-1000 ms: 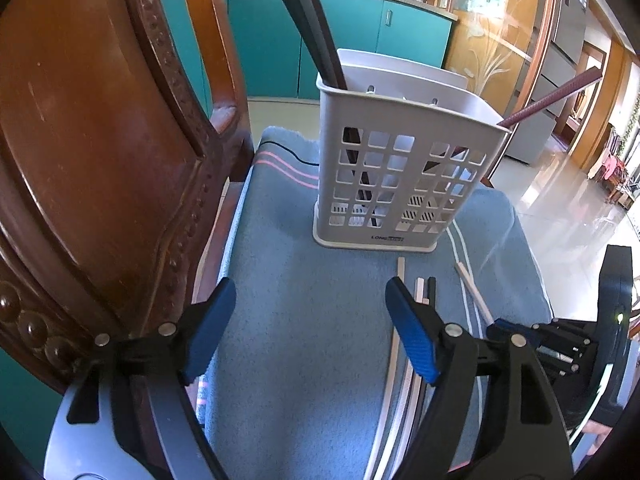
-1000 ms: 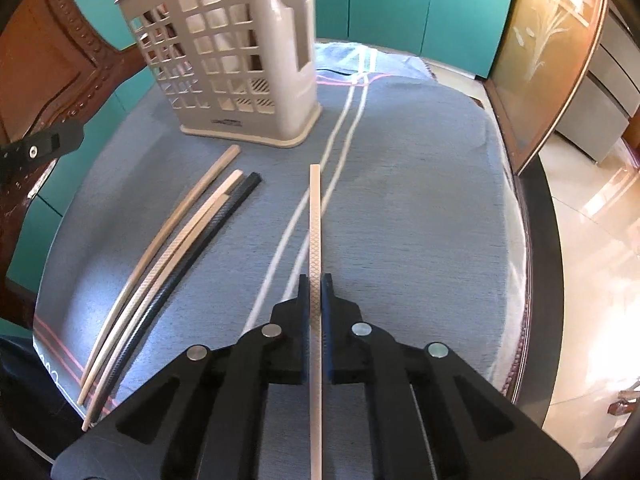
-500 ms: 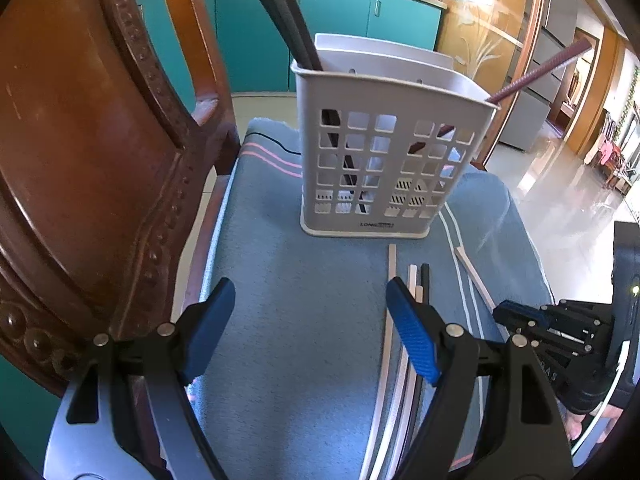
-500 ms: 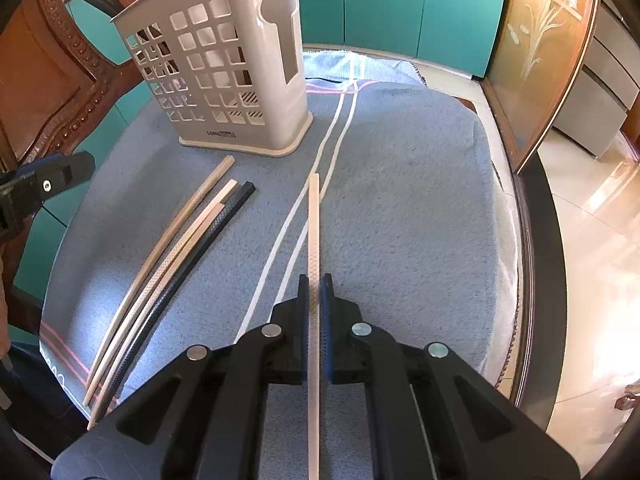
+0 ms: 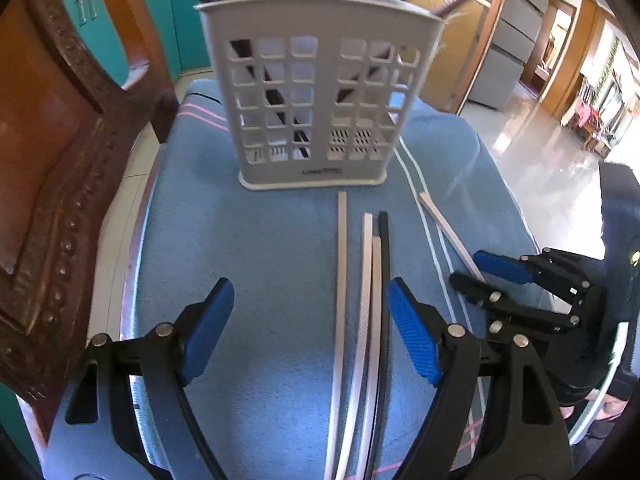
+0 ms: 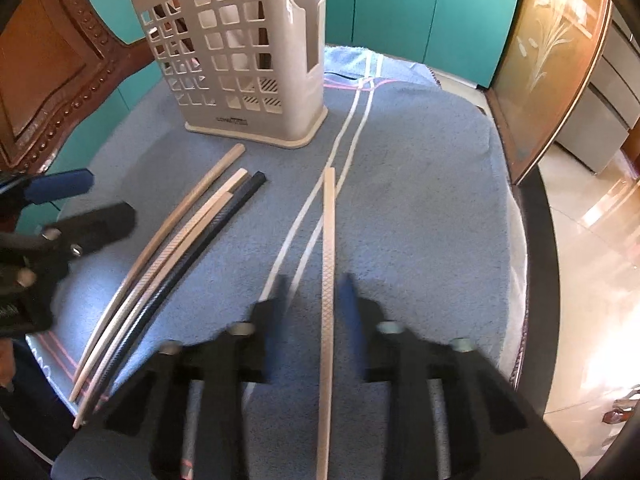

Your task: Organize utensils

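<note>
A white slotted utensil holder [image 5: 316, 92] stands upright on a blue towel [image 5: 256, 248]; it also shows in the right wrist view [image 6: 244, 60], with dark and maroon sticks inside. Several beige chopsticks [image 5: 340, 280] and one black chopstick [image 5: 385, 280] lie side by side in front of it. My left gripper [image 5: 310, 328] is open, its jaws straddling these. My right gripper [image 6: 316, 300] is open, its jaws on either side of a single beige chopstick [image 6: 329, 248] that lies on the towel; this chopstick also shows in the left wrist view [image 5: 448, 232].
A carved wooden chair back [image 5: 52, 152] rises at the left of the towel. Teal cabinets [image 6: 420, 8] stand behind. The towel's right edge [image 6: 516, 216] drops toward a tiled floor [image 6: 592, 240].
My right gripper has opened and let go of the single beige chopstick. My left gripper has moved right, over the row of chopsticks, and the holder looms closer.
</note>
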